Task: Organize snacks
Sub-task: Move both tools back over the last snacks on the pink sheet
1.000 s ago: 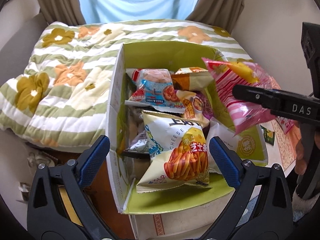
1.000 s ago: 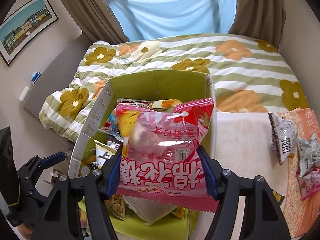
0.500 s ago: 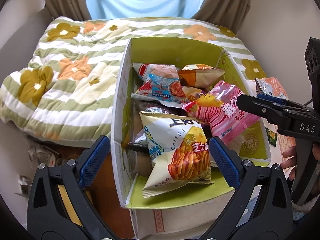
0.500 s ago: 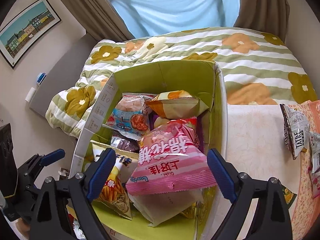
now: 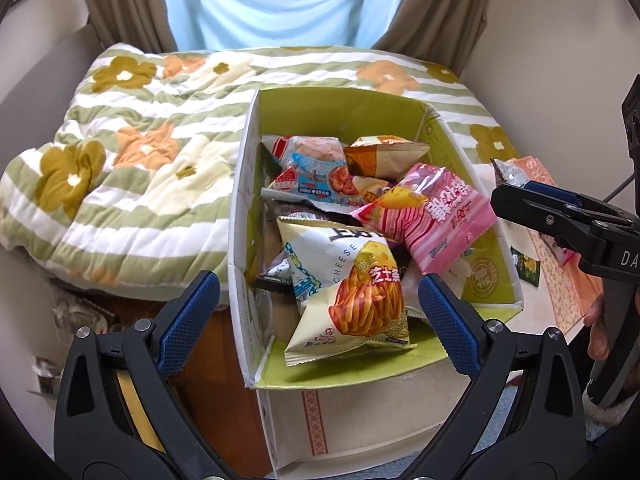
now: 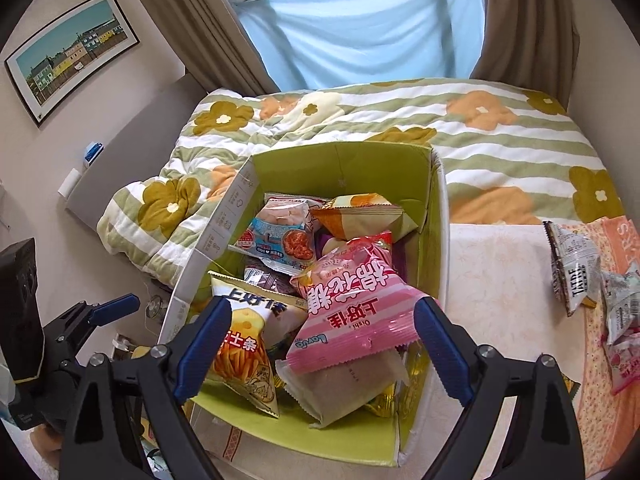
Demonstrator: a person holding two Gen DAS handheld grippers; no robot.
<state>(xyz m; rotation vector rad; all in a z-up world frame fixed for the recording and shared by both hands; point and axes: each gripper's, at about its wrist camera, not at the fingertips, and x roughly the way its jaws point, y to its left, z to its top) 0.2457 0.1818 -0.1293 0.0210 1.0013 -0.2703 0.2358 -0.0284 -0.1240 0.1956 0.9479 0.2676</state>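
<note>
Below the released right claw (image 6: 322,344), the green box (image 6: 344,168) holds a pink bag (image 6: 352,312) atop other snacks; the left claw (image 5: 318,312) gapes empty.

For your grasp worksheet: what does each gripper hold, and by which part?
Nothing. Left gripper and right gripper are open; the pink marshmallow bag lies free in the box.

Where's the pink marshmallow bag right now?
In the green box, right side, the pink marshmallow bag lies on top, beside the cheese stick bag.

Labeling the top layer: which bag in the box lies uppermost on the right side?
The pink striped marshmallow bag. It lies over the beige packet, beside the yellow cheese-stick bag, in the green box.
</note>
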